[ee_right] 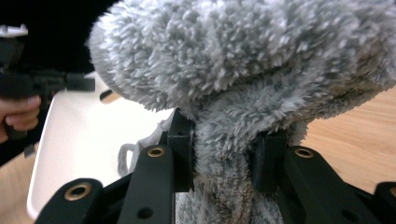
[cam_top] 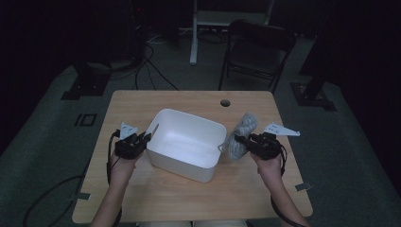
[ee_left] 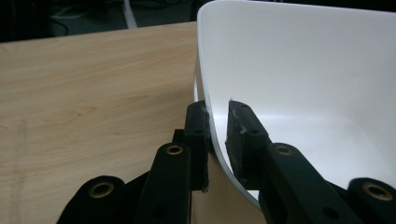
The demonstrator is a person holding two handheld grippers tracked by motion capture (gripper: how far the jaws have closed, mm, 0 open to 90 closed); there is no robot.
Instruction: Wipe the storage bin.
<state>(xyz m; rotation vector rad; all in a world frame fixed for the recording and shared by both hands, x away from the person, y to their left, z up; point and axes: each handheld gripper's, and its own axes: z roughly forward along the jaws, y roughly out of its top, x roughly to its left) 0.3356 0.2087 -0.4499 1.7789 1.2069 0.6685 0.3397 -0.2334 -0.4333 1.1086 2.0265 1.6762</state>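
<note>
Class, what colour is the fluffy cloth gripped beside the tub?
Grey fluffy cloth; clearest in the right gripper view.

A dark folding chair [cam_top: 257,52] stands on the grey floor beyond the far edge of the wooden table [cam_top: 142,101]. To its left rises a white stand post [cam_top: 193,33], with black cables [cam_top: 146,64] snaking nearby.
</note>
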